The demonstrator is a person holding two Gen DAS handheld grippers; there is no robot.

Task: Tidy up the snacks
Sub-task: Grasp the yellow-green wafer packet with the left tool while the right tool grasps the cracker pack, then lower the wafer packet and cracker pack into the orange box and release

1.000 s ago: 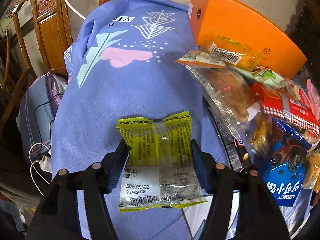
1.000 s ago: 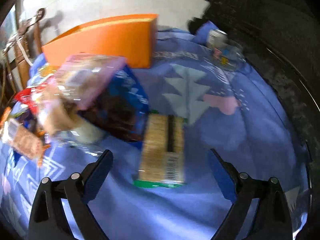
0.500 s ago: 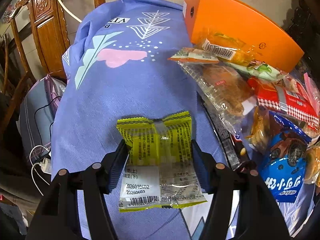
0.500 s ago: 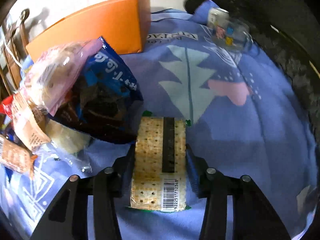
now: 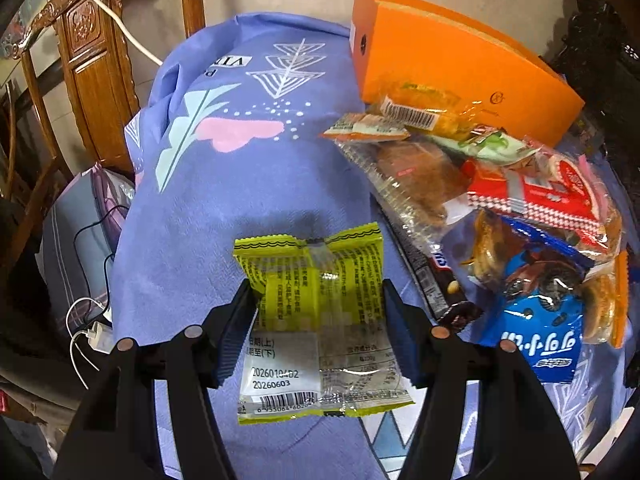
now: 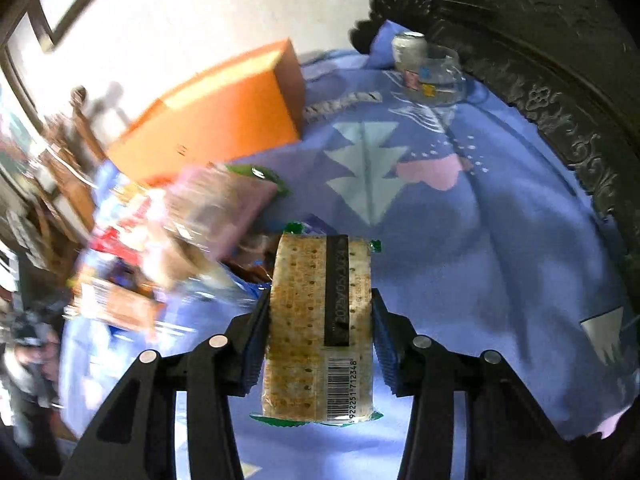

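Left gripper [image 5: 318, 312] clamping yellow packet [image 5: 320, 320] (label up), right gripper [image 6: 320, 320] clamping cracker pack [image 6: 320, 328]

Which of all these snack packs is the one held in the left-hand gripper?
The yellow-green packet, clamped between the left gripper fingers. It is held apart from the heap of snacks by the orange box.

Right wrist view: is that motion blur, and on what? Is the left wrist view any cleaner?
Right wrist: yes, the snack pile and orange box smear at left, while the gripped cracker pack stays sharp. Left wrist: crisp throughout, slight glare on the yellow packet; fisheye bending at the edges in both.
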